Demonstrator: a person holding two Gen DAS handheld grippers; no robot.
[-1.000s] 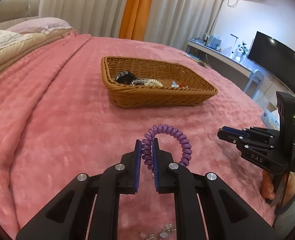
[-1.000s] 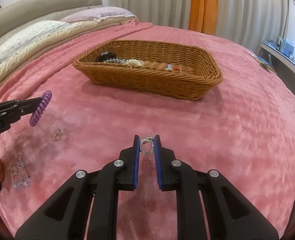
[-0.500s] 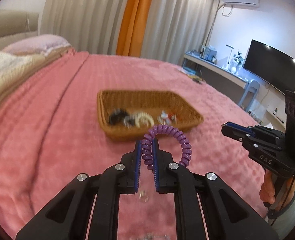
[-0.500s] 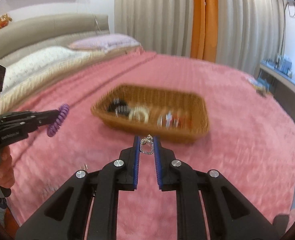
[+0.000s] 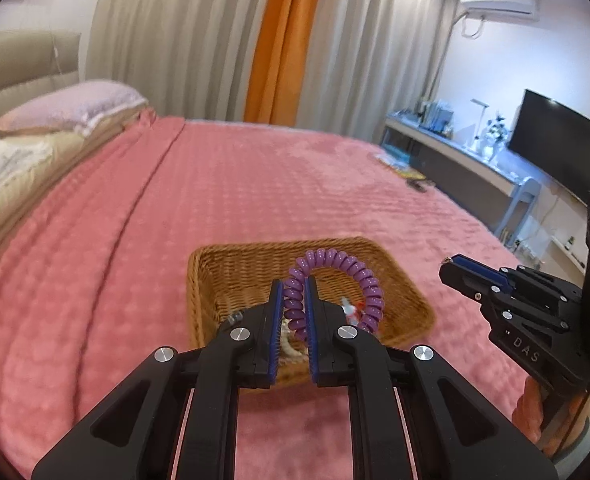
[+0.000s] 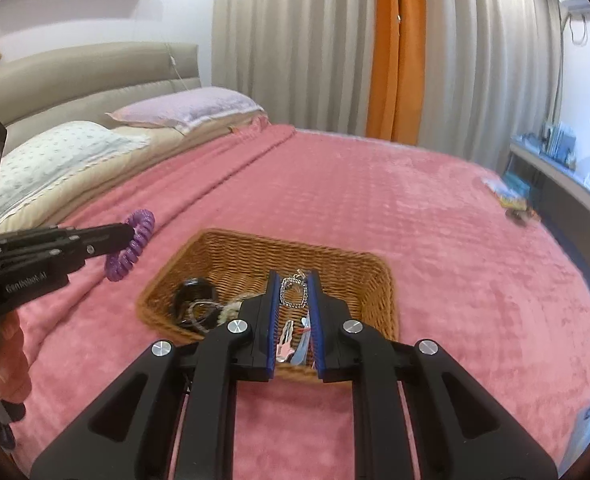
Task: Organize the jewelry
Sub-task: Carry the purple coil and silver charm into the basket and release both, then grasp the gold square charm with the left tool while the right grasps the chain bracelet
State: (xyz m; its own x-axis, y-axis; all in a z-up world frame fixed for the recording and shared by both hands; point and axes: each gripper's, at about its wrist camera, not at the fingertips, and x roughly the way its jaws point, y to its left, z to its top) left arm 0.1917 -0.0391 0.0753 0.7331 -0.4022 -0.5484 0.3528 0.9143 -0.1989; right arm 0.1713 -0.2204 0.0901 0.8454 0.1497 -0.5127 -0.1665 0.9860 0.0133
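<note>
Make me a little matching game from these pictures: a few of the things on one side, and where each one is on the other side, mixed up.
Things:
1. purple spiral hair tie
2. silver pendant
3. wicker basket
4. lilac pillow

Places:
A. at the head of the bed
B. pinched in the left gripper
C. resting on the pink blanket
D. pinched in the right gripper

Pairs: 1-B, 2-D, 3-C, 4-A
</note>
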